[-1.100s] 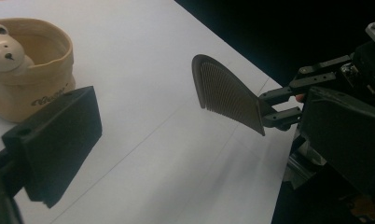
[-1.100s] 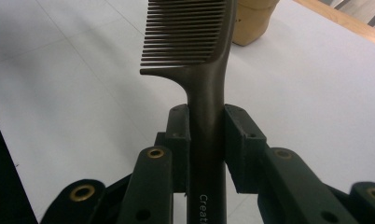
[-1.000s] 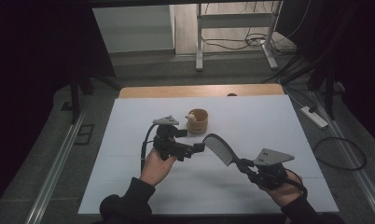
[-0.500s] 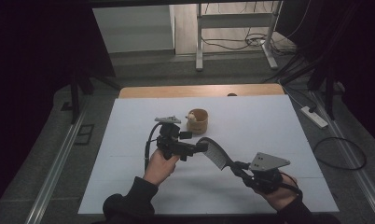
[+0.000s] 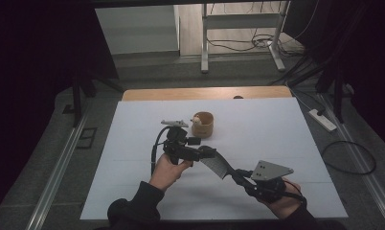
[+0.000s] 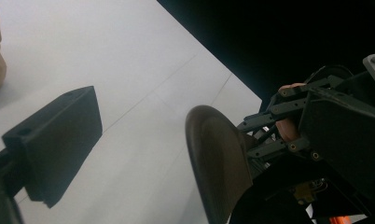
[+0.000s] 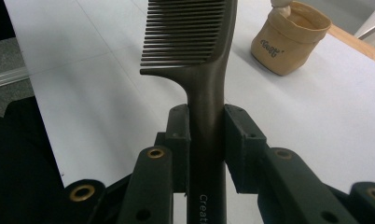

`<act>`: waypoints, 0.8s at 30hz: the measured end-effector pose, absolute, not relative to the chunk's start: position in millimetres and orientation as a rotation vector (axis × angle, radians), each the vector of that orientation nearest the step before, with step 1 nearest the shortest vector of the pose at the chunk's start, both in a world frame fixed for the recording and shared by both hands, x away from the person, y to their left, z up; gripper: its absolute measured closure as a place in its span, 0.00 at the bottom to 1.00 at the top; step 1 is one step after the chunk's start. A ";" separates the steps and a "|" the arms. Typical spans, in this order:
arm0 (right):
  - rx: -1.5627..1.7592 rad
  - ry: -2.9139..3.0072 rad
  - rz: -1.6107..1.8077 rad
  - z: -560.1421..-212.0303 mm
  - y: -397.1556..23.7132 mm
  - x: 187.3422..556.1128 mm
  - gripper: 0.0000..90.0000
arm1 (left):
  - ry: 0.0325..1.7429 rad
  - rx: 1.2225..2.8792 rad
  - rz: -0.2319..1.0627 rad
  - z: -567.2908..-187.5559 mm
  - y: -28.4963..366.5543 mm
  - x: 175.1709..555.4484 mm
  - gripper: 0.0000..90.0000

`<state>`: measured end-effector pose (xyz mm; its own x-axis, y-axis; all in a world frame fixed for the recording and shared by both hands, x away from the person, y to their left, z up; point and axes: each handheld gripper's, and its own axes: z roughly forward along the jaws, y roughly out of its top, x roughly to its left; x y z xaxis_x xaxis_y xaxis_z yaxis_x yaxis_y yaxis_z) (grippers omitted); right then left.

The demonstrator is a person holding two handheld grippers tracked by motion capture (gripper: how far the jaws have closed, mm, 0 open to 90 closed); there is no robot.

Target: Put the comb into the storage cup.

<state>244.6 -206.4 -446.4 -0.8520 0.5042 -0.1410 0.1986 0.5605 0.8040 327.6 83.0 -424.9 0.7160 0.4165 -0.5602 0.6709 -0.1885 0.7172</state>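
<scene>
Two grippers meet over the near half of the white table (image 5: 286, 129): the right gripper (image 7: 207, 128) is clamped on the handle of a dark comb (image 7: 195, 42), while the left gripper (image 5: 207, 152) stands open at the comb's far end, not pressing it. Beyond them a tan cup (image 5: 202, 124) holds a small pale thing (image 5: 197, 120); past the table lie grey floor and cables.

You have a dark brown-grey comb (image 7: 202, 56), a tan cup (image 7: 288, 39) with dark lettering, a white counter (image 5: 277, 139) edged in wood, black grippers.
</scene>
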 end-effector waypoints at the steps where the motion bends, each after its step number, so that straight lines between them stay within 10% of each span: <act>1: 0.571 2.442 1.193 -446.4 -206.3 244.4 0.80 | 0.848 1.821 -0.292 -424.5 83.0 327.5 0.00; 12: 0.562 2.433 1.191 -446.7 -205.8 243.7 0.80 | 0.882 1.765 -0.439 -426.6 90.9 330.5 0.56; 24: 0.540 2.426 1.195 -446.8 -205.7 242.9 0.80 | 0.900 1.727 -0.515 -430.7 92.9 331.4 0.87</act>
<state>242.9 -205.7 -446.8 -0.8534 0.4942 -0.1658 0.1696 0.5640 0.8082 331.4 92.9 -430.7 0.6212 0.3170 -0.7167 0.7784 -0.1441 0.6109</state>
